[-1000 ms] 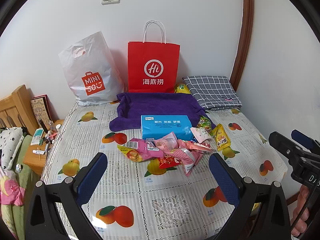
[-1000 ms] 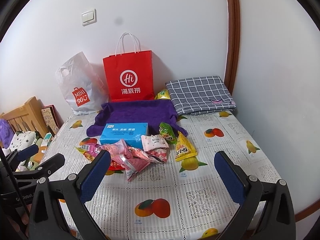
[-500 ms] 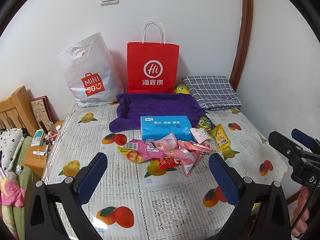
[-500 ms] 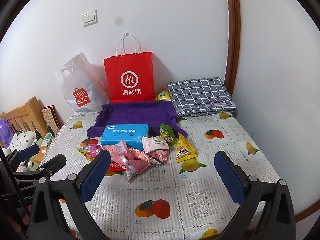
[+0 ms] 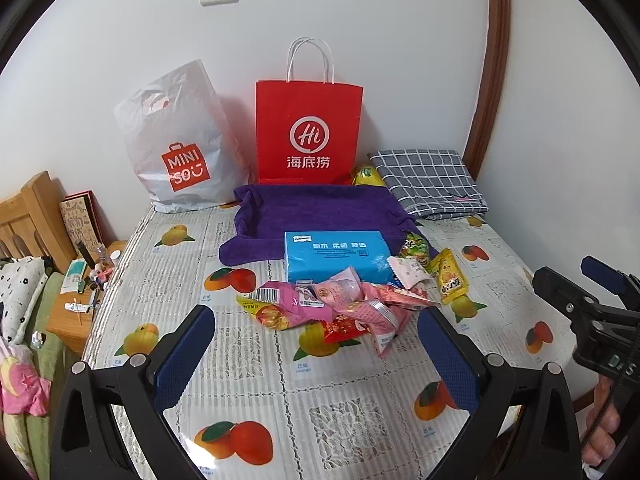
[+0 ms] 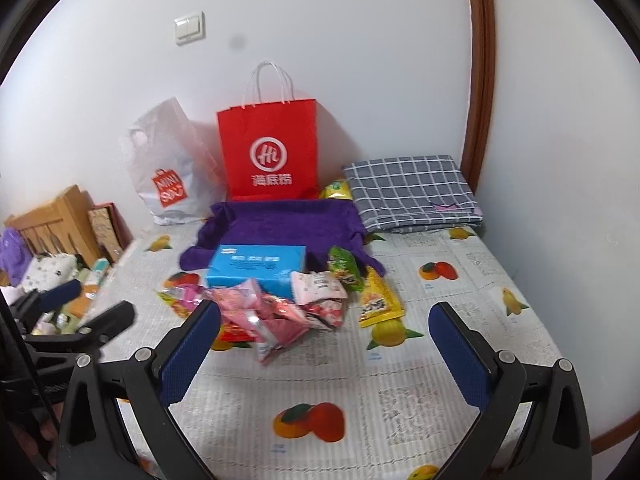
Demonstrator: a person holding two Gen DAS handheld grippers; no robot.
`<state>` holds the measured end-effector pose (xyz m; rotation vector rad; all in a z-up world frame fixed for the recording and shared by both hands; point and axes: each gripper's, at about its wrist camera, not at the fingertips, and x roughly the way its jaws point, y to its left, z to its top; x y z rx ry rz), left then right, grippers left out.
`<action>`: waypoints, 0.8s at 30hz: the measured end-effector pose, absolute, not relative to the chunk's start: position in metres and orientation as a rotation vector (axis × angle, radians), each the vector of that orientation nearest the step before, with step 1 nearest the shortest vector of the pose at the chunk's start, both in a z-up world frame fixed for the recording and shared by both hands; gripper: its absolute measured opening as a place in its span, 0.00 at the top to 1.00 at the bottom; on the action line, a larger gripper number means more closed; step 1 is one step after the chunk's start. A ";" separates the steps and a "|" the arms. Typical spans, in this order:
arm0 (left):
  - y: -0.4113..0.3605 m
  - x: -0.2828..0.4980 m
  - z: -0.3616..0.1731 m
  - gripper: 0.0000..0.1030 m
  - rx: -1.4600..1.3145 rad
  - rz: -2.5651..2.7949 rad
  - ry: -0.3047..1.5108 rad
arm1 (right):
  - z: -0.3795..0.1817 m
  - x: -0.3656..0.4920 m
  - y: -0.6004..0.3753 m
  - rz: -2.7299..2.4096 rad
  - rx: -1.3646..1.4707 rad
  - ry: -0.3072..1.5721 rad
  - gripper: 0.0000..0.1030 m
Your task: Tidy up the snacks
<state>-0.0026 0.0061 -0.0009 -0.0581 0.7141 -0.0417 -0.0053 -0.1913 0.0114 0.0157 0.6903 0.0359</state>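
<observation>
Crinkly foil snack packs (image 5: 340, 308) are lying heaped mid-table on the glossy fruit-print cloth (image 5: 248, 360), against a blue tissue pack (image 5: 336, 254), soft purple towel (image 5: 320, 210) behind. Left gripper (image 5: 316, 350) is hovering level, fingers spread, heap just ahead between them. Right gripper (image 6: 324, 344) is hovering likewise, spread wide, empty.

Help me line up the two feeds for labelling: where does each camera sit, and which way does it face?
Left wrist: on the left gripper, facing the snack pile and red paper bag; the right gripper and fingers show at right.
Right wrist: on the right gripper, facing the same way; the left gripper shows at left.
Shared: snack pile, blue tissue pack, purple towel, both bags.
</observation>
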 end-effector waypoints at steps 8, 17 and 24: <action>0.021 0.033 -0.034 0.00 -0.079 -0.032 0.785 | -0.025 0.030 -0.212 0.002 0.005 0.727 0.01; 0.039 0.075 -0.066 0.08 -0.123 -0.011 0.841 | -0.079 0.082 -0.251 -0.010 0.051 0.811 0.02; 0.046 0.101 -0.088 0.08 -0.114 0.009 0.873 | -0.128 0.128 -0.256 -0.002 0.015 0.902 0.16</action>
